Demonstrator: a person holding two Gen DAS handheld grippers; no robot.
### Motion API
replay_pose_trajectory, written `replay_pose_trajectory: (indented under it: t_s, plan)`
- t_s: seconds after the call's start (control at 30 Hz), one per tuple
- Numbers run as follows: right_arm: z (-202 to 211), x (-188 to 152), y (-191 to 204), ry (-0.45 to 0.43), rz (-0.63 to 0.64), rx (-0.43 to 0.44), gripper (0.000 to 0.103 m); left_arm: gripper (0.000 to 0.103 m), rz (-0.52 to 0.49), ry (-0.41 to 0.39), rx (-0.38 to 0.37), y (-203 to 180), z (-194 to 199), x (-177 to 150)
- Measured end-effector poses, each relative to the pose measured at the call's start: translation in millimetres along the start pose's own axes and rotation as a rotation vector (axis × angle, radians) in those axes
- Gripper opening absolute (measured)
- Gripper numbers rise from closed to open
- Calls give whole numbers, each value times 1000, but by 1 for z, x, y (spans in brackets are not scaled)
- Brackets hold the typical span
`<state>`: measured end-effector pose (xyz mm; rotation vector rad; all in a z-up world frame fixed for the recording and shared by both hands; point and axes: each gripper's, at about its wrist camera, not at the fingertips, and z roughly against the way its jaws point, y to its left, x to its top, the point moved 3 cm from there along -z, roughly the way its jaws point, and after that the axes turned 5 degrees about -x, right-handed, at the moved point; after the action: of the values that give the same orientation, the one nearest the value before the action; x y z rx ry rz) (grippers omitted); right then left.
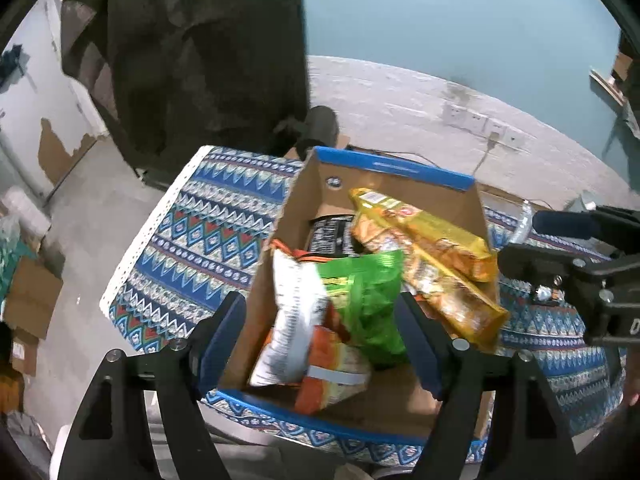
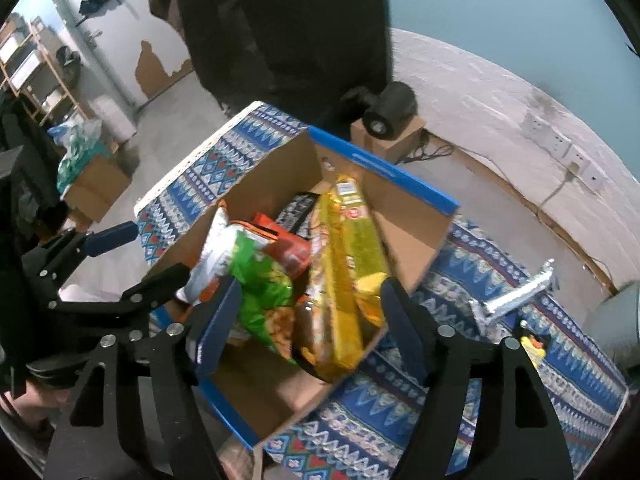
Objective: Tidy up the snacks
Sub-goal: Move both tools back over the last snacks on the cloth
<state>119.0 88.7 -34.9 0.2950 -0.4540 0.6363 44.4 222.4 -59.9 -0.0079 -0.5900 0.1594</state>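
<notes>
Both open, empty grippers over box [image 2: 400, 236]: left gripper [image 1: 320, 344] straddles white bag [image 1: 292, 316]; right gripper [image 2: 308, 320] straddles yellow pack [image 2: 344, 280], lengthwise ahead.

The box [image 1: 384, 184] sits on the table [image 1: 208, 216]; inside, two long packets [image 1: 432, 248] lie right, bags [image 1: 360, 296] left; a camera [image 2: 390, 114] stands behind.

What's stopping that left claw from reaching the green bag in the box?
Nothing visible. The left gripper hangs open above the box, and the green bag lies on top of the pile, uncovered, beside a white bag.
</notes>
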Motion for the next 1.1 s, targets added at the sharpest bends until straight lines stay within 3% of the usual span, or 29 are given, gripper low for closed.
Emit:
replay_pose_trajectory:
  t_s: [0.4,0.87,1.1]
  plan:
    - [29,-23,-47,-19,-50,-85,75,81,-156,-50,-15,-64,17,5]
    - [46,-53,-106,-12,-132,-150,77,81,-277,-40,-71,-138,9,9]
    - [43,-76,-154,21,-214,-193,77,82,-337,-9,-114,-179,-9,10]
